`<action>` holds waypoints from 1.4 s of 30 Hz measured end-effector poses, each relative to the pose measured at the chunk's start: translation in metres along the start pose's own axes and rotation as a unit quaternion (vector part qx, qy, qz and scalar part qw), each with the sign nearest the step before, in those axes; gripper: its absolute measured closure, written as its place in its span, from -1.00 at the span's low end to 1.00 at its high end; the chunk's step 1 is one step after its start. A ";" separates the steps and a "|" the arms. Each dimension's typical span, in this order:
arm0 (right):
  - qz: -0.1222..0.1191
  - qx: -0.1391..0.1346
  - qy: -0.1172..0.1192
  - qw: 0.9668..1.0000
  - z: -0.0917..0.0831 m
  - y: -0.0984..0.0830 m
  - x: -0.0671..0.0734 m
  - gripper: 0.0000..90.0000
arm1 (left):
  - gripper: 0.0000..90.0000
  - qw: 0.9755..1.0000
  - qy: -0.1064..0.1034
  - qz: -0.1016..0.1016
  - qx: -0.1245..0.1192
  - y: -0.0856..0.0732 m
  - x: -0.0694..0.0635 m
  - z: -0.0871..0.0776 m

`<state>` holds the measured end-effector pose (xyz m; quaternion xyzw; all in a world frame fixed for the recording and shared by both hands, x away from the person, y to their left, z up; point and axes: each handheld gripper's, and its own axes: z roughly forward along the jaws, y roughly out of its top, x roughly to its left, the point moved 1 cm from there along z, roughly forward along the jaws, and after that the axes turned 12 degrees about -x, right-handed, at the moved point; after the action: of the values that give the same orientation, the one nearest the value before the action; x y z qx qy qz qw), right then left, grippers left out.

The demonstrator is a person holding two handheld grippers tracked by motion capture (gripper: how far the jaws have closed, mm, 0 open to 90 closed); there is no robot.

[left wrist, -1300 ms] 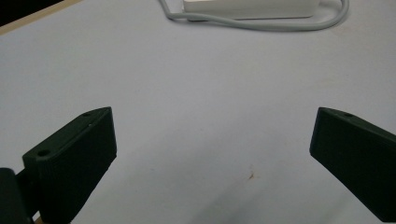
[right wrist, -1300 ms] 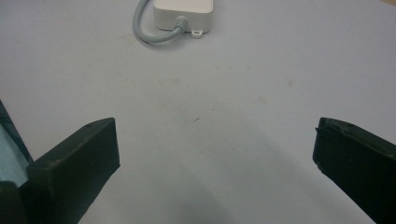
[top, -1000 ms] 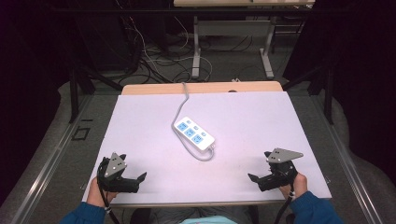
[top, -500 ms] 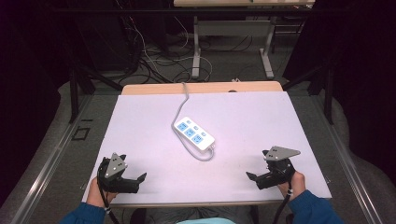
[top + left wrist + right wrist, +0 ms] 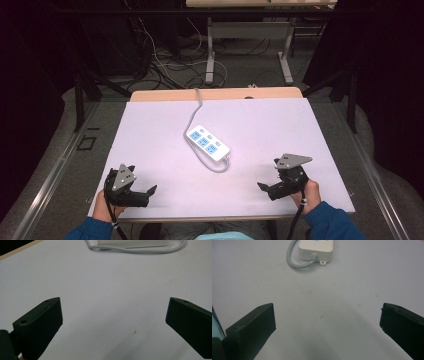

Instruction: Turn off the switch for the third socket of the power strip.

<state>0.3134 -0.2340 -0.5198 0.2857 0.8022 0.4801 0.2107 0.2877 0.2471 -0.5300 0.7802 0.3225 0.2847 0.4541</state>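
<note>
I hold both tongs wide open and empty at the frame's lower corners, left tongs (image 5: 150, 190) and right tongs (image 5: 263, 187) angled inward toward the power strip (image 5: 208, 143) lying mid-surface (image 5: 280, 125), its cord looping alongside, apparently ready to approach.

Both grippers are black, the left gripper (image 5: 142, 191) and right gripper (image 5: 266, 187), each with a grey three-cornered plate behind its jaws. The sleeves (image 5: 332, 222) are blue.

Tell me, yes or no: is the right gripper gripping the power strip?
No. In the high view the right gripper sits near the table's front edge, jaws spread, well apart from the power strip.
</note>
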 end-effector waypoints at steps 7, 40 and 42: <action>-0.010 0.003 0.007 1.000 0.010 0.007 0.000 -1.00 | -0.98 1.000 -0.004 -0.005 0.001 0.000 -0.001 0.001; -0.009 0.013 0.031 0.999 0.056 0.041 -0.011 -1.00 | -0.98 1.000 -0.001 -0.001 0.003 -0.001 -0.001 0.001; -0.009 0.012 0.032 0.999 0.059 0.043 -0.012 -1.00 | -0.98 1.000 -0.003 -0.001 0.003 -0.001 -0.001 0.000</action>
<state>0.3696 -0.1872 -0.5075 0.2655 0.8166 0.4777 0.1856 0.2870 0.2463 -0.5310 0.7823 0.3227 0.2810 0.4526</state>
